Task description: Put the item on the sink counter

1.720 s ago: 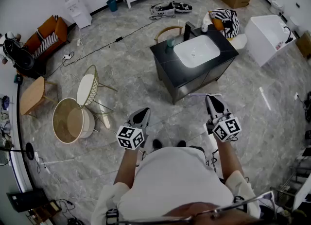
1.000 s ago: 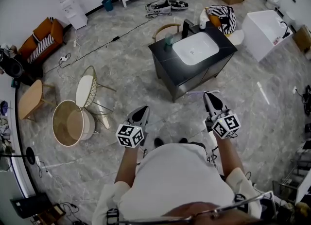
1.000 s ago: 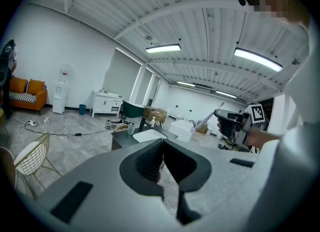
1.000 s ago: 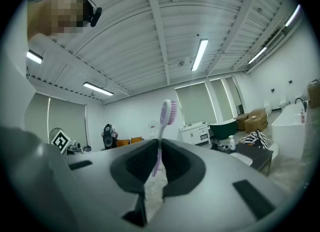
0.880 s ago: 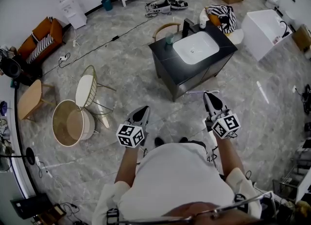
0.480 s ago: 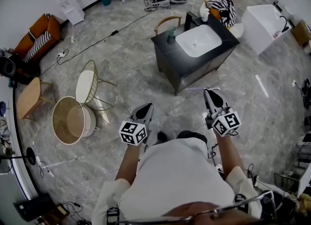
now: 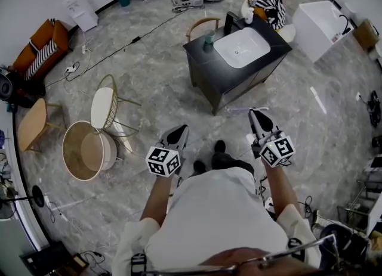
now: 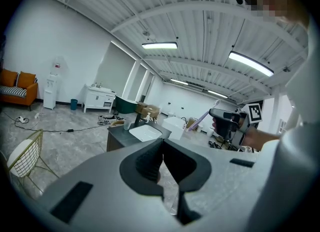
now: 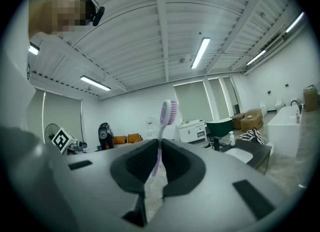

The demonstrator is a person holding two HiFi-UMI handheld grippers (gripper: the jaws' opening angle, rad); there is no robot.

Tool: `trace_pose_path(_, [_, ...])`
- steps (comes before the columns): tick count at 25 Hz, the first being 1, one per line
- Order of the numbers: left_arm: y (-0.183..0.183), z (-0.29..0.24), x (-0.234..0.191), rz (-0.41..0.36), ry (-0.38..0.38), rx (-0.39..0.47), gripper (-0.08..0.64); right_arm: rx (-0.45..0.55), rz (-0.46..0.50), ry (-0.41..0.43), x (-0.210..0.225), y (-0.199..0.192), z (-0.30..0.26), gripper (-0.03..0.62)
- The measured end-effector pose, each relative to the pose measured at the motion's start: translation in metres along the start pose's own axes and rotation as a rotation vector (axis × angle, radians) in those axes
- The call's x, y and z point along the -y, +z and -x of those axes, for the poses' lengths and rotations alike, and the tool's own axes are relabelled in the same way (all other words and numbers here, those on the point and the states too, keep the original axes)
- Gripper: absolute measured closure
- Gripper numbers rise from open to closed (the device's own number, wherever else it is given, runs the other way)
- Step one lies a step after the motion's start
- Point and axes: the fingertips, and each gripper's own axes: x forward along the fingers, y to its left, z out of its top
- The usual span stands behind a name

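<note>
The item is a lilac toothbrush (image 9: 167, 113), standing upright between the jaws of my right gripper (image 9: 160, 152), which is shut on its handle. In the head view the toothbrush (image 7: 240, 109) lies crosswise at the tip of the right gripper (image 7: 258, 115). The black sink counter (image 7: 200, 61) with its white basin (image 7: 242, 47) stands some way ahead on the floor. My left gripper (image 7: 178, 132) hangs at the left, shut with nothing in it (image 8: 162, 148). In the left gripper view the sink counter (image 8: 117, 132) shows ahead, with the right gripper (image 8: 227, 121) off to the right.
On the counter stand a cup (image 7: 209, 37), a dark faucet (image 7: 230, 23) and a soap bottle (image 7: 245, 12). A wooden chair (image 7: 202, 25) is behind it. A wire chair (image 7: 107, 105) and a round basket (image 7: 82, 149) stand at the left, a white tub (image 7: 322, 27) at the right.
The person has taken a step toward the sink counter, one foot now forward. Both grippers have travelled along with the body. The toothbrush stays in the right gripper.
</note>
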Motion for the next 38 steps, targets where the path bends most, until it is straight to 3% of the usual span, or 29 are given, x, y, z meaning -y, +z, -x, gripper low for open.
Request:
trace_pose_path(10, [0.018,-0.037,-0.022,0.009,0.028,-0.011,0.555,-0.011,-0.019,0.025,0.031,0.001,-0.045,0.561])
trace_pose_path(26, [0.069,-0.151,-0.047,0.002,0.113,-0.007,0.555,-0.018,-0.039,0.119,0.142,0.016,-0.134,0.561])
trace_pose_path(38, [0.077,-0.198,-0.053,0.025,0.138,-0.035,0.555,-0.033,-0.058,0.145,0.188,0.021,-0.167,0.561])
